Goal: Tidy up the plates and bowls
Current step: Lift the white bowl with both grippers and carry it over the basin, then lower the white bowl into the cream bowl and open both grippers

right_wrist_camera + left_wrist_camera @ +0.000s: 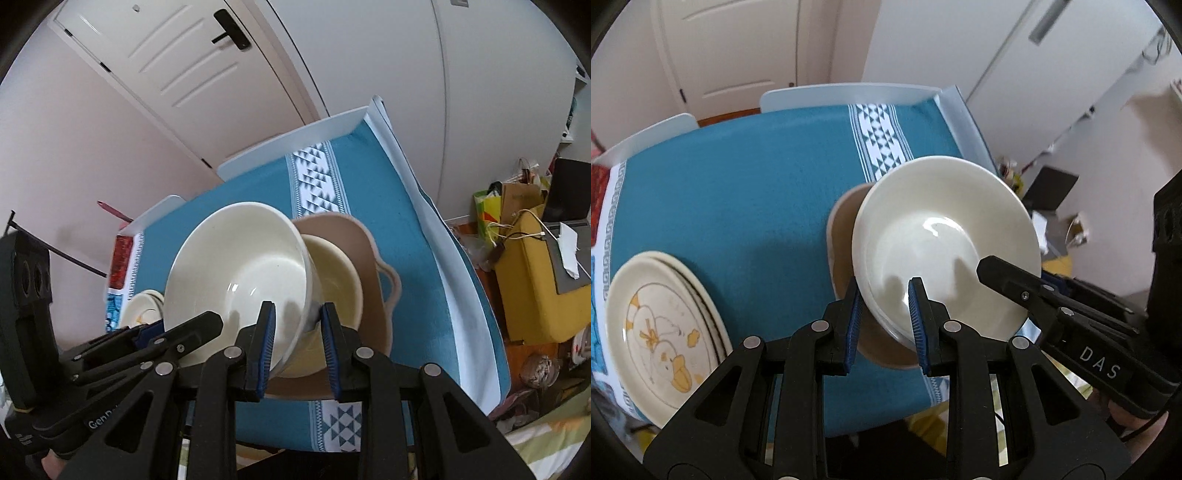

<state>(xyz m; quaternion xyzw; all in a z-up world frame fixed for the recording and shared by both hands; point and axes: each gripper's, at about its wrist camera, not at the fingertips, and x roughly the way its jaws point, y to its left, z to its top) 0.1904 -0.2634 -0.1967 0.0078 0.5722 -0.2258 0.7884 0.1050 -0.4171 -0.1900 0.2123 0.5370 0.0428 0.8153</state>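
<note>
From the left wrist, my left gripper [886,317] points down at the table [738,192], its jaws around the near rim of the white bowl [945,240], which is tilted above a tan dish [842,243]. Left of it lie the duck plates [661,328].

From the right wrist, my right gripper [297,347] grasps the bowl [240,266] wall; a cream bowl [336,280] sits just behind in the dish [369,258].
</note>
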